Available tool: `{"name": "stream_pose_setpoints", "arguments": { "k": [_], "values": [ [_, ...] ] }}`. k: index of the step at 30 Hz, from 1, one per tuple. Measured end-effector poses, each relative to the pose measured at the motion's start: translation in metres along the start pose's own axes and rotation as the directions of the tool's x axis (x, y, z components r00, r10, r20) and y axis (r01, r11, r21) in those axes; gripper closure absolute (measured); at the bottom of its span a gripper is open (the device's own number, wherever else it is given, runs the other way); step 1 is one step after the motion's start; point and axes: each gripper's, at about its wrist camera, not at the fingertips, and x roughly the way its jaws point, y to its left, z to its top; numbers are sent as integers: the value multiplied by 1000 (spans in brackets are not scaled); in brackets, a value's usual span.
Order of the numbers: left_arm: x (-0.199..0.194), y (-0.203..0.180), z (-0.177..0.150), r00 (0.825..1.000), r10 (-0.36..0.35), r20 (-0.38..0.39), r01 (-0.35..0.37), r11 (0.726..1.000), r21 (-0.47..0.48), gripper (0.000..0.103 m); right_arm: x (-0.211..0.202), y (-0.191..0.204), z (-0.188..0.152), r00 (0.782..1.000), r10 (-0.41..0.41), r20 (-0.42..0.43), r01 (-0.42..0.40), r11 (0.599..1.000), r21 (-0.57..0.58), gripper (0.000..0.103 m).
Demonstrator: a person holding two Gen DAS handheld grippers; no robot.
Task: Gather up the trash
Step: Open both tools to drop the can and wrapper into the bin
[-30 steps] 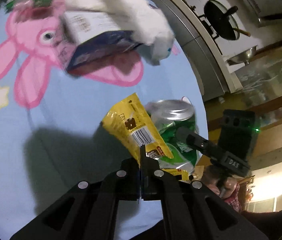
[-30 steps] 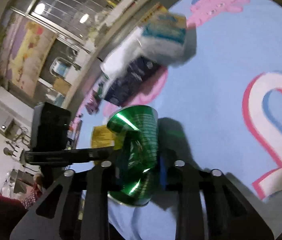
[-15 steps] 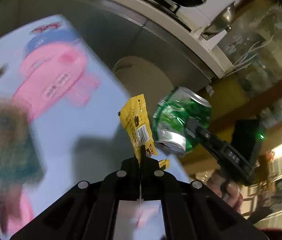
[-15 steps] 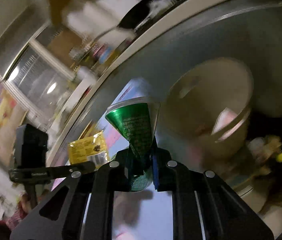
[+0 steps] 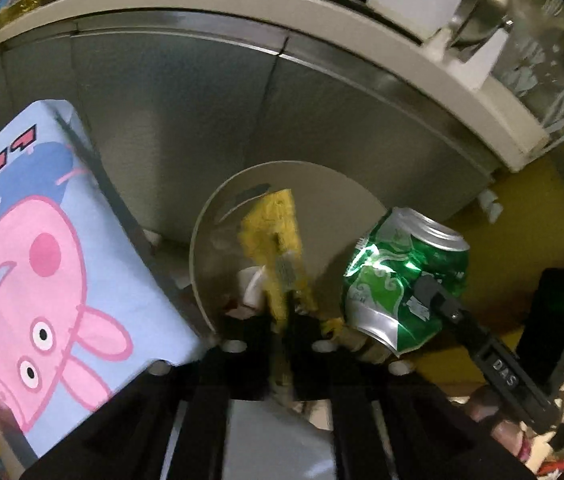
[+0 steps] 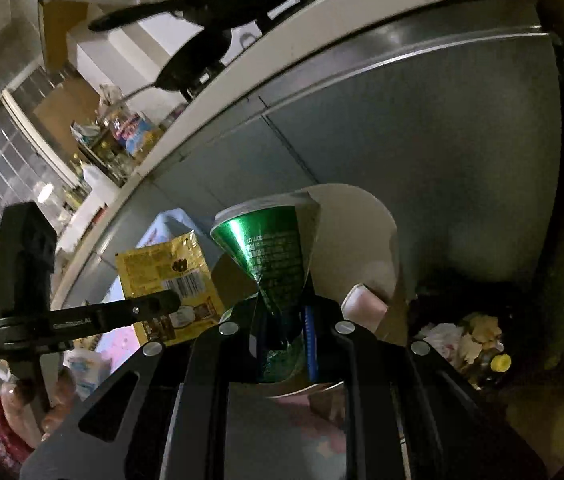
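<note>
My left gripper is shut on a yellow snack wrapper and holds it over the open mouth of a beige trash bin. My right gripper is shut on a crushed green can, pinched at its middle, just above the same bin. In the left wrist view the can hangs to the right of the wrapper. In the right wrist view the wrapper is at the left, held by the left gripper's fingers. White trash lies inside the bin.
The blue cartoon-pig tablecloth hangs at the left, its corner near the bin. Grey cabinet fronts under a white counter stand behind the bin. Loose litter and a yellow-capped bottle lie on the floor to the right.
Both grippers swung away from the table with the wrapper and the can and now hang over the trash bin. The items on the tablecloth have left view.
</note>
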Motion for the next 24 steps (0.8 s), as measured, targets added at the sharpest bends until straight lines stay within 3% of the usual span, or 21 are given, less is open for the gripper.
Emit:
{"name": "stream_pose_setpoints", "arguments": {
  "k": [2, 3, 7, 12, 17, 24],
  "values": [
    [1, 0, 1, 999, 30, 16, -30, 999, -14, 38, 9, -1, -1, 1000, -9, -28, 9, 1000, -5, 72],
    [-3, 2, 0, 998, 48, 39, -48, 999, -22, 33, 11, 0, -2, 999, -20, -32, 19, 1000, -4, 63],
    [-24, 4, -8, 995, 50, 87, -49, 999, -21, 33, -3, 8, -6, 999, -26, 32, 26, 1000, -1, 63],
    [-67, 7, -36, 979, 88, 186, -86, 996, -17, 33, -31, 21, -16, 997, 14, 75, -15, 1000, 10, 63],
    [-109, 11, -82, 946, 195, 259, -200, 980, -10, 32, -57, 45, -41, 994, 55, 90, -57, 998, 14, 63],
    [-156, 36, -136, 909, 309, 279, -294, 951, -95, 32, -74, 90, -86, 994, 90, 66, -88, 996, -27, 63]
  ]
}}
